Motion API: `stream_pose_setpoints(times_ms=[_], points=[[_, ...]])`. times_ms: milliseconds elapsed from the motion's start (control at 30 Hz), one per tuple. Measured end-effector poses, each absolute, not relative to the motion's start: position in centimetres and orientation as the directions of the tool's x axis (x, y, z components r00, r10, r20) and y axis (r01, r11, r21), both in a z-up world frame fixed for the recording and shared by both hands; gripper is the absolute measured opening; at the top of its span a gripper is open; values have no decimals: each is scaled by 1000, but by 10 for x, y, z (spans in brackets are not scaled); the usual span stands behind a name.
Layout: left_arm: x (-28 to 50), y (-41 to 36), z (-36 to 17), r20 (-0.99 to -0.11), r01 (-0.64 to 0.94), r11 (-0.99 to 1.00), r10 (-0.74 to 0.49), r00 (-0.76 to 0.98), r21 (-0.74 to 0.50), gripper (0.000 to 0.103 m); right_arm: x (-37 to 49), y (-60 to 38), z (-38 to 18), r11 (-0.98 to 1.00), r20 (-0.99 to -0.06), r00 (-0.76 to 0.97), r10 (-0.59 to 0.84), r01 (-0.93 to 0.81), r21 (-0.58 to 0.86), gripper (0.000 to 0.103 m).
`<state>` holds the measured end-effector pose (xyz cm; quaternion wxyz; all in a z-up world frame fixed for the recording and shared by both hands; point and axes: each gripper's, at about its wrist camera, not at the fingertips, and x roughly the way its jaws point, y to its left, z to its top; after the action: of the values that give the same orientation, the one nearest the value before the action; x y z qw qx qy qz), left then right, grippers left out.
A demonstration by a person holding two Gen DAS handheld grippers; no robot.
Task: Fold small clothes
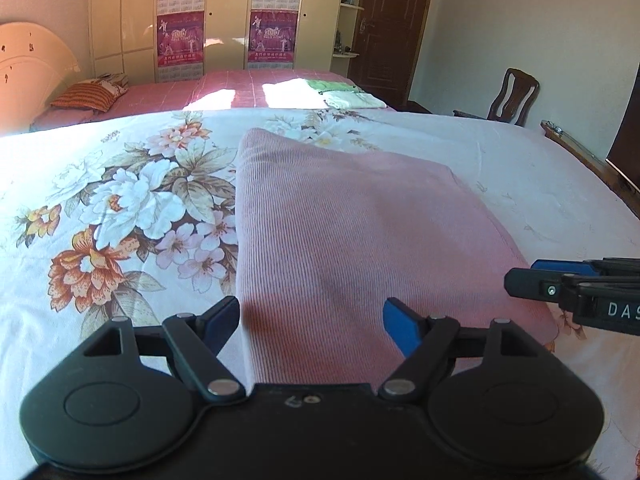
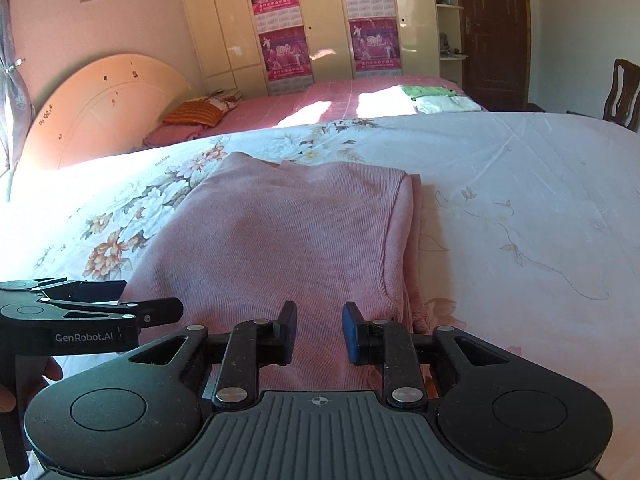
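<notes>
Right wrist view: our right claw, part open and empty, hovers over the near edge of the folded pink ribbed knit garment on the floral bedspread; it stretches away up-frame. Left claw gapes wide, equally near.

Folded garment on bedspread

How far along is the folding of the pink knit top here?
Done: the pink knit top lies folded into a compact stack on the floral bedsheet. In hand: nothing; left gripper and right gripper stand open above its near edge. Left: possibly one more fold, or moving it.
</notes>
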<state>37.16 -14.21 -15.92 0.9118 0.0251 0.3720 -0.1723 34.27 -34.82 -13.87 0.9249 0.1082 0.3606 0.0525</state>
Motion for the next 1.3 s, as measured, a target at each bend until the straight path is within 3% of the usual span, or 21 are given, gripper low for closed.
stream_pose_setpoints(times_ms=[67, 400, 633, 767, 933, 1100, 1133, 1167, 1233, 1267, 1300], points=[[376, -143, -153, -675, 334, 939, -298, 675, -81, 78, 347, -346, -135, 976, -640, 751, 163, -25, 218, 56], [403, -152, -170, -727, 357, 933, -275, 629, -44, 79, 373, -369, -165, 972, -717, 684, 132, 52, 229, 56], [433, -129, -162, -726, 280, 950, -290, 624, -139, 79, 390, -408, -159, 924, -691, 694, 202, 99, 370, 58], [451, -127, -168, -730, 295, 936, -338, 594, -193, 81, 406, -425, -163, 886, -678, 693, 246, 123, 447, 72], [469, -124, -184, -732, 295, 908, -416, 539, -298, 83, 425, -438, -179, 818, -667, 660, 345, 136, 558, 72], [480, -128, -198, -730, 292, 870, -492, 474, -397, 81, 430, -435, -184, 805, -645, 667, 372, 113, 582, 72], [482, -131, -199, -732, 297, 867, -497, 466, -400, 81, 433, -433, -184, 810, -649, 660, 379, 103, 578, 68], [483, -132, -198, -732, 306, 864, -501, 462, -399, 80, 433, -428, -182, 827, -665, 648, 372, 94, 555, 53], [484, -132, -197, -728, 307, 858, -512, 456, -412, 76, 435, -430, -182, 819, -664, 633, 398, 81, 568, 40], [483, -131, -196, -723, 307, 854, -520, 454, -421, 67, 435, -433, -182, 802, -654, 627, 423, 76, 593, 24], [483, -130, -193, -717, 303, 852, -524, 459, -428, 59, 435, -433, -181, 803, -653, 627, 424, 74, 592, 24]])
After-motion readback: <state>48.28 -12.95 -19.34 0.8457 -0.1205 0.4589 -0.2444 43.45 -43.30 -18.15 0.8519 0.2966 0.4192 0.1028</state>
